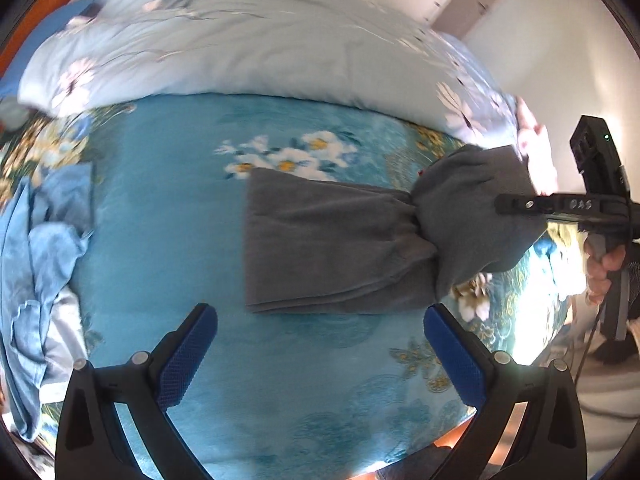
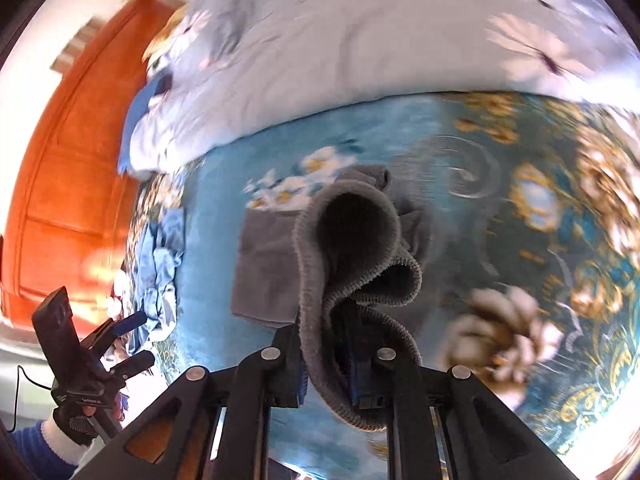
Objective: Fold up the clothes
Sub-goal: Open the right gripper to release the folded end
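Note:
A grey knitted garment (image 1: 328, 240) lies partly folded on the teal floral bed sheet (image 1: 168, 200). Its right end is lifted off the bed. My right gripper (image 2: 324, 344) is shut on that end, and the ribbed hem (image 2: 360, 240) loops up over its fingers and hides the tips. In the left wrist view the right gripper (image 1: 504, 204) reaches into the raised cloth from the right. My left gripper (image 1: 321, 314) is open just in front of the garment's near edge, nothing between its blue pads (image 1: 188, 360). It also shows, open, at the lower left of the right wrist view (image 2: 138, 340).
A crumpled pile of blue clothes (image 1: 44, 248) lies at the left of the bed. A pale floral duvet (image 1: 240, 48) is bunched along the far side. An orange wooden panel (image 2: 72, 160) stands beyond the bed's left end. The bed's near edge runs just below my left gripper.

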A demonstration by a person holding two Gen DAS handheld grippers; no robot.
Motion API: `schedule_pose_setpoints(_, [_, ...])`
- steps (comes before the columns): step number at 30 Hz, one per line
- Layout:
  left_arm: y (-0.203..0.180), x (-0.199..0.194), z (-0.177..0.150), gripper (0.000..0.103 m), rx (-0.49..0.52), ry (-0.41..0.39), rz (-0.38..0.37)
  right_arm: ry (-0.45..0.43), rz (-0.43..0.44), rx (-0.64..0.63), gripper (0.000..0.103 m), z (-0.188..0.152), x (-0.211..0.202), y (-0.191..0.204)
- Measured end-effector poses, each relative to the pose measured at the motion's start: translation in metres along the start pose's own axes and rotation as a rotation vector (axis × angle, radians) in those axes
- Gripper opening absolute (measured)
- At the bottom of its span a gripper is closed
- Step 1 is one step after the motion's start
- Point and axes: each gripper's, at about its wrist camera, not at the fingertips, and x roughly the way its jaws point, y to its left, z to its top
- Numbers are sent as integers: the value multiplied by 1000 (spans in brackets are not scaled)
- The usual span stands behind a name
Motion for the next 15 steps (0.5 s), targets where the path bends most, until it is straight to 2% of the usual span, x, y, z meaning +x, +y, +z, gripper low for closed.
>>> schedule_pose_setpoints(5, [42,-9,-13,103,-78,-8,13,76,-38,-39,15,6,69,61])
schedule_pose_setpoints(6, [50,-10,-16,103,-92,-9,16,87,-22,-29,11,10,84,68])
schedule_pose_setpoints(7, [57,-12,-19,103,-106,-9,20,99,-29,-25,11,12,98,76])
schedule_pose_setpoints(10, [72,-13,-26,103,-128,-4,24,142,-91,-43,11,15,134,97])
schedule_pose_setpoints(15, [78,-4,-26,103,-122,19,10,116,-26,-29,15,7,131,103])
